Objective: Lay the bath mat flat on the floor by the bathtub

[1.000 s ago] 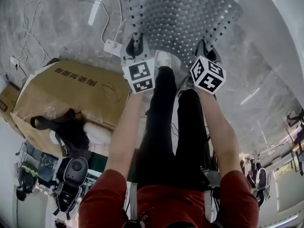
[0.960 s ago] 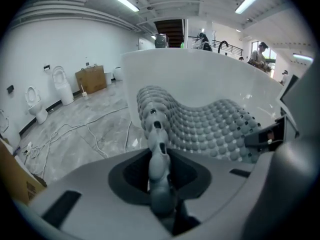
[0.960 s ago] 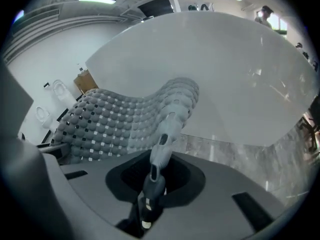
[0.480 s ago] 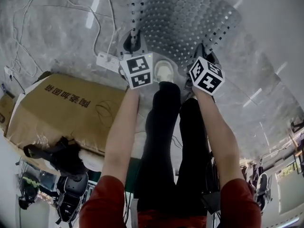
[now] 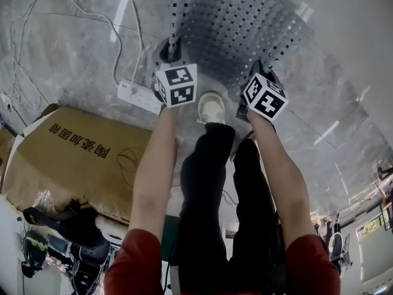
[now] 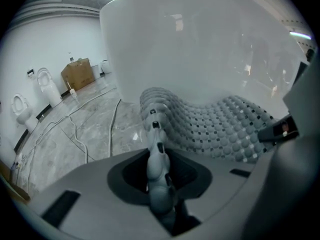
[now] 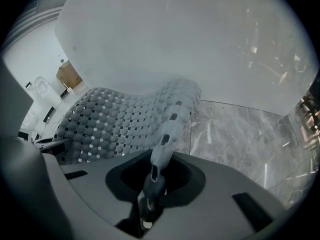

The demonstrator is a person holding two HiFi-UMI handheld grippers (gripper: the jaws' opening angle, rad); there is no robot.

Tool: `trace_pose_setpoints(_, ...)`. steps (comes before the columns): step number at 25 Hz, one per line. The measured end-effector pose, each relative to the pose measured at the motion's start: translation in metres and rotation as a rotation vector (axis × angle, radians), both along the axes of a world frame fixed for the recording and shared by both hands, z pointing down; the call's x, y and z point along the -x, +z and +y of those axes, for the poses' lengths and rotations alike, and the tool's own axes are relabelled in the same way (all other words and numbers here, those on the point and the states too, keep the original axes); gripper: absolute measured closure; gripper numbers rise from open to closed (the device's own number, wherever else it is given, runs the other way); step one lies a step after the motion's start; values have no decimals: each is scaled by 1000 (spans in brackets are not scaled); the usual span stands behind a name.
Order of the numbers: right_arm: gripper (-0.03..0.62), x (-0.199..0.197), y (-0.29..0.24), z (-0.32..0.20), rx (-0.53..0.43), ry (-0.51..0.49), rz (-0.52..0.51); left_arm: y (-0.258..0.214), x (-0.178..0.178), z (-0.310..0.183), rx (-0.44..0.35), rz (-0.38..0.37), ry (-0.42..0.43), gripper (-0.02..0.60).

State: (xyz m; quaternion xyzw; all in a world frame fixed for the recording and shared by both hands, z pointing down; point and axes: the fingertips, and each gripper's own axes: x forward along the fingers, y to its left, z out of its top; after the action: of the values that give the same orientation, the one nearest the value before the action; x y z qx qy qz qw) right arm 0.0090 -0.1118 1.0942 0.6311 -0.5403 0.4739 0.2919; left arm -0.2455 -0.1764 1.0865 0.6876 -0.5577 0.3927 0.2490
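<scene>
A grey bath mat (image 5: 236, 26) with rows of bumps and small holes hangs stretched between my two grippers above the marble floor, beside the white bathtub (image 5: 350, 35). My left gripper (image 5: 170, 51) is shut on the mat's near left corner, and the pinched edge (image 6: 157, 161) runs up between its jaws. My right gripper (image 5: 258, 72) is shut on the near right corner, its pinched edge (image 7: 162, 149) bent upward. The mat (image 6: 220, 126) sags toward the tub wall (image 6: 200, 44), and its far part (image 7: 120, 119) rests low near the floor.
A white power strip (image 5: 140, 96) with cables lies on the floor left of the mat. A large cardboard box (image 5: 80, 155) stands at the left. The person's shoe (image 5: 211, 108) and legs are between the grippers. Toilets (image 6: 47, 86) stand by the far wall.
Both grippers have sunk toward the floor with the mat held between them, and more of the mat has settled low by the tub. The view has shifted along with the head.
</scene>
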Motion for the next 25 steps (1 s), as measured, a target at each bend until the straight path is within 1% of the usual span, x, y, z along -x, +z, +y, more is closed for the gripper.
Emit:
trace_pose_setpoints(7,531,-5,33,0,32,-1,9,35,4,-12,10,-57,55,486)
trace_pose_setpoints(11,525,-12,48,3,56,21,15,48,15,-20,33,-72,75,463)
trace_pose_setpoints(15,516,-18,61,7,78,22,27,60,20,-24,45,-102,125,442)
trace_pose_setpoints(17,503,-23,66,9,96,27,46,66,24,-26,52,-112,129,420)
trace_pose_setpoints(21,446,-33,77,10,121,28,74,76,32,-32,80,-131,150,369)
trace_pose_setpoints(23,408,-37,80,12,126,33,78,80,37,-33,102,-121,146,329)
trace_pose_setpoints(25,388,-39,81,14,121,29,89,83,42,-34,123,-107,130,313)
